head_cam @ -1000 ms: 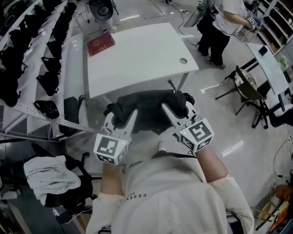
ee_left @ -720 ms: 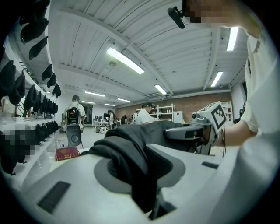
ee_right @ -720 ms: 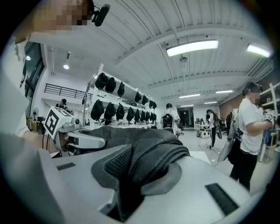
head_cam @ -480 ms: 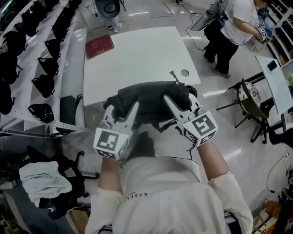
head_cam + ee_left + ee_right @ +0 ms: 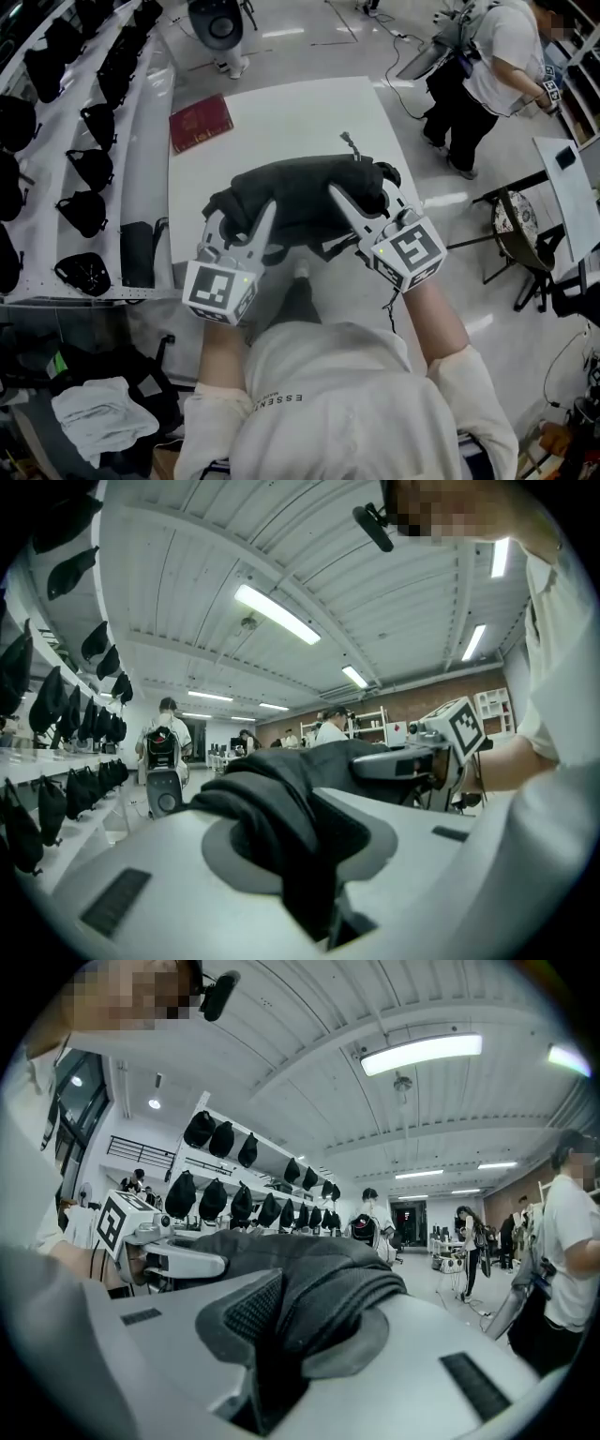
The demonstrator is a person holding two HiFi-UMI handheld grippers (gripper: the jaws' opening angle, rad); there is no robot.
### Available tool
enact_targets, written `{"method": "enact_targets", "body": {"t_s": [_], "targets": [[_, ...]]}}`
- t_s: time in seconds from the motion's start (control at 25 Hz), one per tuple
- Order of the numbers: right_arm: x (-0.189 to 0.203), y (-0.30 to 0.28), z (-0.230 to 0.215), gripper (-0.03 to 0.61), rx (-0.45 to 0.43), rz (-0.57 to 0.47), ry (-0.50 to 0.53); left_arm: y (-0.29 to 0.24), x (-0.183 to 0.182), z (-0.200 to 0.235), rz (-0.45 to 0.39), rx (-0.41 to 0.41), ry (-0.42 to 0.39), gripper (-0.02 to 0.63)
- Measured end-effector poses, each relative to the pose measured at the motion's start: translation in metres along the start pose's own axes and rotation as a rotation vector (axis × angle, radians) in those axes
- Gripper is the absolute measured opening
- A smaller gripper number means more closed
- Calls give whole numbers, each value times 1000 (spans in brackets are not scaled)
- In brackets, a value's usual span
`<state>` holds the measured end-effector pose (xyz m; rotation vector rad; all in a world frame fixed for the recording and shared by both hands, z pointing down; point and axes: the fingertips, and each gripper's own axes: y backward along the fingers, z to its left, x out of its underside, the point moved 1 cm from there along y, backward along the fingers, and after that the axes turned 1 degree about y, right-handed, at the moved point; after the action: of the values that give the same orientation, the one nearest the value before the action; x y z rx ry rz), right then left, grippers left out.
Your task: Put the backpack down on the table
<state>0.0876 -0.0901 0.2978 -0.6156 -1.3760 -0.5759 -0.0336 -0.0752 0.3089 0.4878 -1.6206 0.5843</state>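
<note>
Black, soft backpack [image 5: 305,202] seems limp over the near edge of the surface [image 5: 281,112]; left gripper [image 5: 239,222] and right gripper [image 5: 361,202] jaws each clench a fabric fold.

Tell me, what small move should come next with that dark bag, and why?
Probably lower it straight down, both hands together. The left gripper and right gripper are each clamped on the backpack, which hangs over the bare white table, well clear of the red book, so nothing seems to block a descent.
</note>
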Motion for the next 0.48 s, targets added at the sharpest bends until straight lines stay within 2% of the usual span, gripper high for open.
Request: {"method": "enact_targets", "body": {"t_s": [0.48], "targets": [[-12, -145, -104, 91, -12, 4, -8, -118, -11, 133, -4, -5, 7, 97]]}}
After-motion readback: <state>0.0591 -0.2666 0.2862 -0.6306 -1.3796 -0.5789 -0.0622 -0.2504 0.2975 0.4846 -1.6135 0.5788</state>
